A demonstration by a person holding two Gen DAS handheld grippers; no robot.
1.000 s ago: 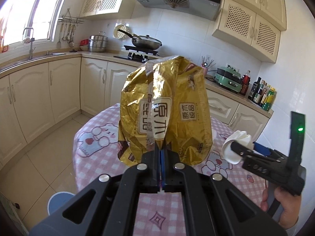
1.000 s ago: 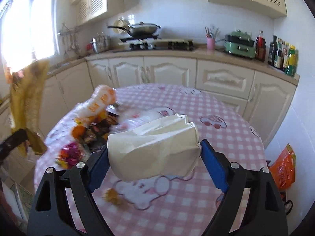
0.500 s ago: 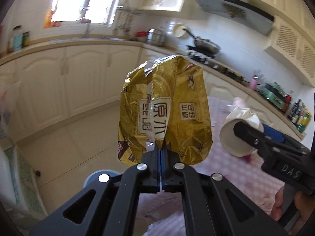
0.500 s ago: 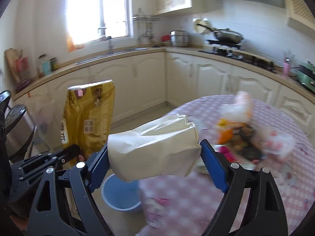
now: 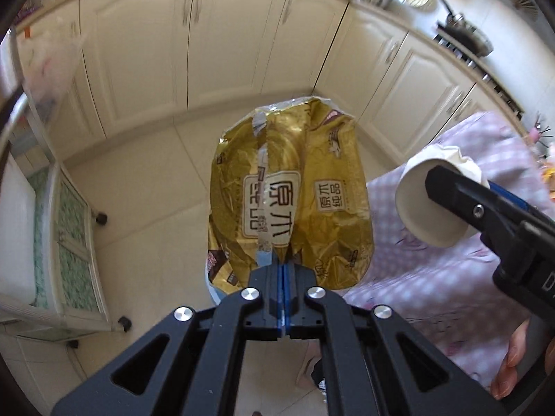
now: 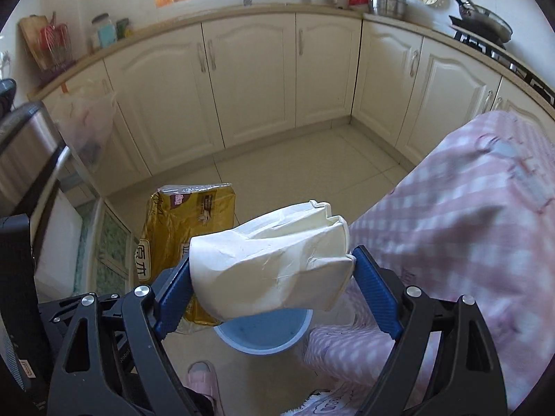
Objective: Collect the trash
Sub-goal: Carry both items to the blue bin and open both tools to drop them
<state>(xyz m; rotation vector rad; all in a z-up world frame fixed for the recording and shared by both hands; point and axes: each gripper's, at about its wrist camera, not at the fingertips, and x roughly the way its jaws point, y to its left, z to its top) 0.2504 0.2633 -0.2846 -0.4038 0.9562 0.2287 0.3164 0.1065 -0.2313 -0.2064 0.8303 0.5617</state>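
My left gripper [image 5: 283, 270] is shut on the bottom edge of a crumpled gold snack bag [image 5: 291, 201], which stands up in front of its camera. The same gold bag [image 6: 184, 239] shows at the left in the right wrist view. My right gripper [image 6: 272, 270] is shut on a crushed white paper cup [image 6: 274, 270], held sideways between the blue pads [image 6: 373, 287]; the cup [image 5: 430, 208] also appears at the right of the left wrist view. A blue bin [image 6: 267, 332] sits on the floor right below the cup, partly hidden by it.
The round table with the pink checked cloth [image 6: 468, 225] is at the right. Cream cabinets [image 6: 249, 79] line the far side of the tiled floor [image 6: 295, 173]. A wheeled cart [image 5: 62, 242] stands at the left. A pink slipper [image 6: 203, 378] is beside the bin.
Both grippers swung left away from the table and tilted down toward the floor, carrying the bag and the cup. The blue bin has come into view beneath them.
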